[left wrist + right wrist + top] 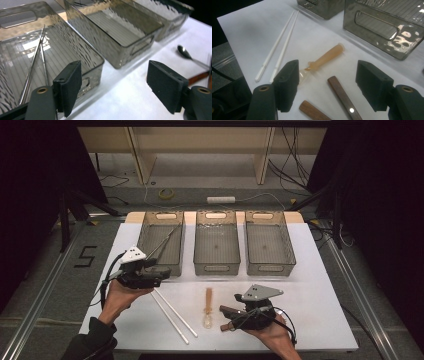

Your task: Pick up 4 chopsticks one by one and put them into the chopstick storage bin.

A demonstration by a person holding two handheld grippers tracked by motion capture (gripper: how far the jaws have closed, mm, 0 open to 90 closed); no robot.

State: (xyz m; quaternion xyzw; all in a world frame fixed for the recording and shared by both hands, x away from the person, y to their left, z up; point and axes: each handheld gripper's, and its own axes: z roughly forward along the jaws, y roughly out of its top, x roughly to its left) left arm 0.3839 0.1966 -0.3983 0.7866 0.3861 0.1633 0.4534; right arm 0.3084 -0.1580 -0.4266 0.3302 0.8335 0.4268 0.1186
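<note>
Three smoky clear bins stand in a row at the back of the white mat [320, 320]. The left bin [150, 245] holds a pair of metal chopsticks [37, 55]. My left gripper [164, 273] hovers at that bin's front wall, open, with nothing between its pads [117, 86]. Two white chopsticks [172, 312] and an orange-handled clear spoon [208, 307] lie on the mat. My right gripper [227, 317] is open just above two wooden-handled utensils [342, 96], whose handles lie on the mat between its pads [329, 85], untouched.
The middle bin [216, 245] and right bin [269, 245] hold nothing. A metal spoon head [184, 52] lies on the mat right of the left gripper. Beyond the mat's edges are metal rails, floor cables and a wooden frame.
</note>
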